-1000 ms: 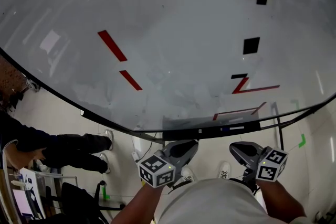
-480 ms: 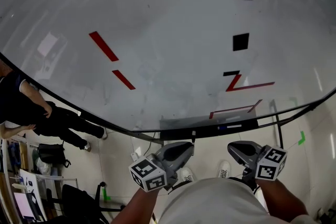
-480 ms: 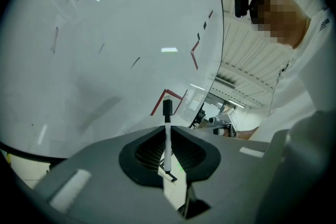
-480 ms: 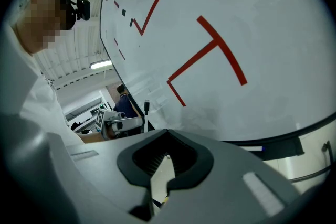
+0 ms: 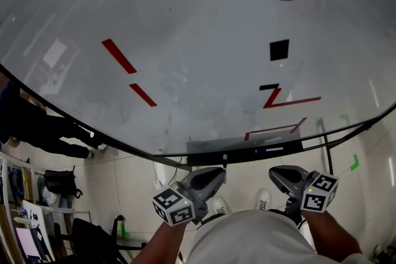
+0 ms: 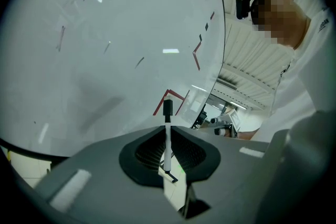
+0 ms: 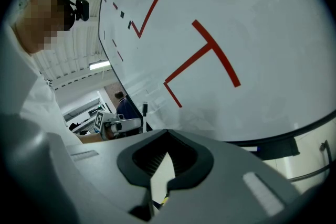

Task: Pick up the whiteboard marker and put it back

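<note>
The left gripper (image 5: 215, 174) has its jaws clamped on the whiteboard marker (image 6: 167, 139), whose black cap pokes out past the jaw tips. It is held near the whiteboard's (image 5: 185, 21) lower edge and tray (image 5: 235, 156). Beside it, the right gripper (image 5: 279, 174) has its jaws together on nothing.

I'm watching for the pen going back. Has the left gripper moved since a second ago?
Yes, a little. The left gripper, shut on the whiteboard marker, has slid slightly left against the black tray under the whiteboard.
</note>
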